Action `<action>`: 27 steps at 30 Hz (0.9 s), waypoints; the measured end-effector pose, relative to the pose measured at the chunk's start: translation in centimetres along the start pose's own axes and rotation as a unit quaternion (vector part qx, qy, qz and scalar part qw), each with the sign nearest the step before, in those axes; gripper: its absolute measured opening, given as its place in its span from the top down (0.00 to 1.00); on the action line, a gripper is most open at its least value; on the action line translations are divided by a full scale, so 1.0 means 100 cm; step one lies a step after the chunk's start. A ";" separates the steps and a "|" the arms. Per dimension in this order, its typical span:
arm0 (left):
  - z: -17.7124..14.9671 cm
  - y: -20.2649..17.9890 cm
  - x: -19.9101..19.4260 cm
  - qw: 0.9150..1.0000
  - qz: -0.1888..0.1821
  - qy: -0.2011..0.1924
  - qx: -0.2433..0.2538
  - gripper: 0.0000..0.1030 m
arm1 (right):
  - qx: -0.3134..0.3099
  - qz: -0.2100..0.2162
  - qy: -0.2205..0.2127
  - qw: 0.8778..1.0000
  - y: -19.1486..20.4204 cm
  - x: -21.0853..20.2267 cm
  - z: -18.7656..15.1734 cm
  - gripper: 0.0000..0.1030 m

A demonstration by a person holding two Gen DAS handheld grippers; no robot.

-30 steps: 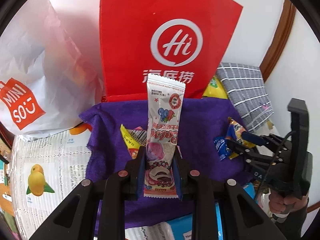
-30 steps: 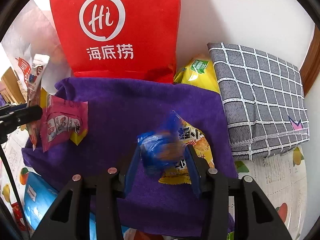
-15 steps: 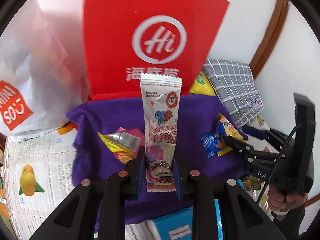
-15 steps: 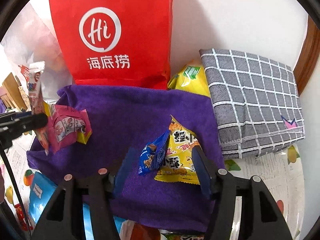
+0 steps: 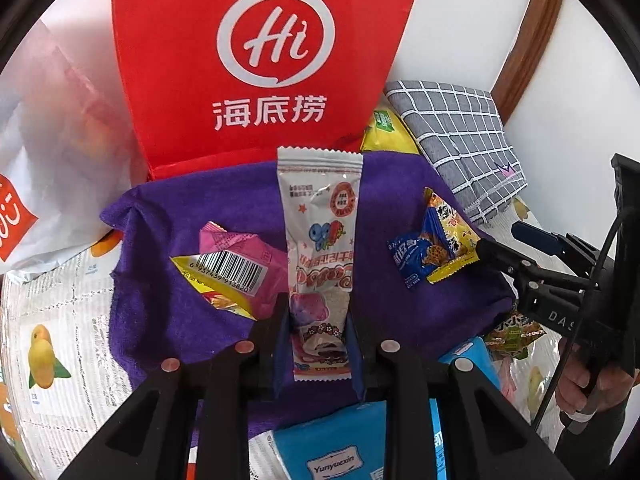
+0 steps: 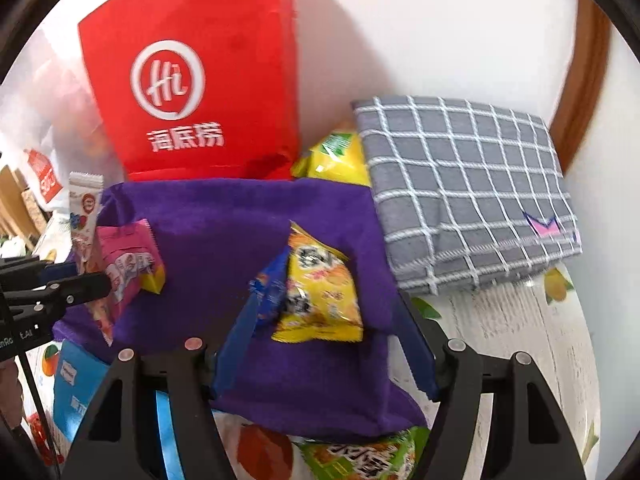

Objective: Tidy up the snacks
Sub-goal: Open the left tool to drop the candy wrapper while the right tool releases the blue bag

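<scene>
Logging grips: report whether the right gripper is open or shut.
Open. The right gripper has its fingers spread wide, nothing between them; the blue packet and yellow packet lie on the purple cloth.

The red bag (image 5: 256,60) bears a white "Hi" logo above "海底捞". In front of it, the pink packet's (image 5: 236,264) barcode reads "6 937439 913820"; nearer still, the blue pack (image 5: 332,452) reads "Yunyuexin".

Home setting: fruit-print tablecloth (image 5: 48,320), purple towel (image 5: 400,208), red bag (image 5: 256,60), Miniso bag (image 5: 48,152), folded checked cloth (image 6: 464,184), wooden trim (image 5: 524,40).
</scene>
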State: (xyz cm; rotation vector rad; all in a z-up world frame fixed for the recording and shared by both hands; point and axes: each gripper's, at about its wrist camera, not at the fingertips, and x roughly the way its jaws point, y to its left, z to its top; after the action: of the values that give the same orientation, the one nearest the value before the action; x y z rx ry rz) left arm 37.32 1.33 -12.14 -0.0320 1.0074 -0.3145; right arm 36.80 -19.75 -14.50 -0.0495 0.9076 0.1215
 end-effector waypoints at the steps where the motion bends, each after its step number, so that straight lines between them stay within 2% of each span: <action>1: 0.000 -0.001 0.001 1.000 -0.002 0.001 0.002 0.75 | 0.004 -0.001 0.000 1.000 -0.003 -0.001 -0.001 0.34; 8: -0.001 -0.003 0.007 1.000 -0.005 0.007 0.003 0.70 | 0.033 -0.006 -0.001 0.999 -0.019 -0.004 -0.008 0.34; 11: -0.001 -0.005 0.007 1.000 -0.007 0.006 0.005 0.63 | 0.042 -0.007 0.000 0.999 -0.023 -0.005 -0.010 0.34; 17: -0.002 -0.013 0.003 1.000 0.013 -0.004 0.021 0.43 | 0.036 -0.011 0.006 0.999 -0.023 -0.006 -0.013 0.34; 21: 0.000 -0.015 -0.002 0.999 0.025 -0.015 0.021 0.22 | 0.035 -0.015 0.004 0.999 -0.024 -0.011 -0.018 0.34; 27: 0.000 -0.017 -0.012 0.999 0.032 -0.021 0.017 0.21 | 0.044 -0.023 0.011 0.999 -0.032 -0.017 -0.026 0.34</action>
State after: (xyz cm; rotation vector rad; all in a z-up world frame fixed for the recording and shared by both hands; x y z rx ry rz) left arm 36.34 0.07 -10.85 0.0245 0.9598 -0.2718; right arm 34.12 -23.33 -14.82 0.0105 0.9319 0.0388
